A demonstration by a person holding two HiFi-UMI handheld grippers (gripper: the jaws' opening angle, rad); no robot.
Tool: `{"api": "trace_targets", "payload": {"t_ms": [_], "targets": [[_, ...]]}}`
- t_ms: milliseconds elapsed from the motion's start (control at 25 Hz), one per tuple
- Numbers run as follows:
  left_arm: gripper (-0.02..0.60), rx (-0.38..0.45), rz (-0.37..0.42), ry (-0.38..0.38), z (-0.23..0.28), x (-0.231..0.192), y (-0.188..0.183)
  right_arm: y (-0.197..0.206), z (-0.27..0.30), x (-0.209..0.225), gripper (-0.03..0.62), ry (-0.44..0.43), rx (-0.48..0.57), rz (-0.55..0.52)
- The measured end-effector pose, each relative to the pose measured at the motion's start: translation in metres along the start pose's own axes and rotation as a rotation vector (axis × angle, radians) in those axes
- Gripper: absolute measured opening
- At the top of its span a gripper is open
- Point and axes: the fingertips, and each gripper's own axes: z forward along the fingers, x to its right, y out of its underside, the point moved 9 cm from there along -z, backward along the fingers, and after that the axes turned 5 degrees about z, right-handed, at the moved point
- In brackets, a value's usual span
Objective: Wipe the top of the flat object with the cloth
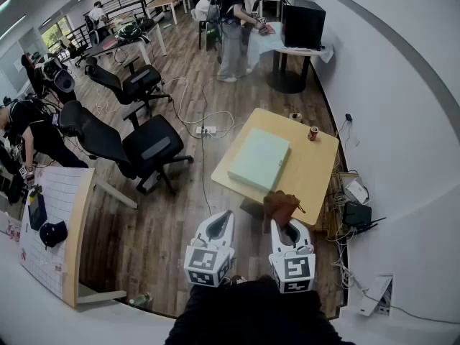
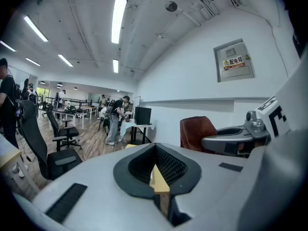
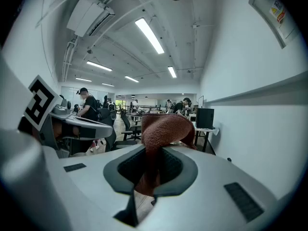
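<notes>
holding the cloth [image 3: 162,129] in my right gripper [image 3: 151,170], jaws clamped on its lower fold so the brown bulk bunches up past the tips. i judge that leaves a soft wad out front to press flat on a surface. my left gripper [image 2: 156,172] has its jaws together on nothing and hangs beside the right one, out of the way, since the wiping likely needs only one tool.

the flat object [image 1: 260,159], pale green, lies on the yellow bench [image 1: 316,175], toward its left side, with its top bare. a red can [image 1: 313,133] stands near the far right edge, apart from the flat object, so it should not block a stroke.

in the head view the cloth shows over the bench's near edge, short of the flat object, so no wiping contact yet. next i would carry it forward and lower it onto that top.
</notes>
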Motion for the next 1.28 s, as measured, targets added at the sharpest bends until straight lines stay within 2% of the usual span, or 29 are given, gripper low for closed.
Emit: {"api": "trace_targets", "payload": {"t_ms": [480, 880, 1280], "targets": [[0.032, -0.015, -0.011, 0.012, -0.015, -0.019, 0.01, 0.003, 0.005, -0.022, 0.064, -0.005, 0.024, 0.063], [0.034, -0.085, -0.049, 0.039, -0.041, -0.044, 0.047, 0.029, 0.012, -0.069, 0.066, -0.029, -0.051, 0.084], [0.033, -0.133, -0.103, 0.059, -0.013, -0.063, 0.062, 0.035, 0.044, -0.053, 0.066, -0.002, -0.105, 0.104]]}}
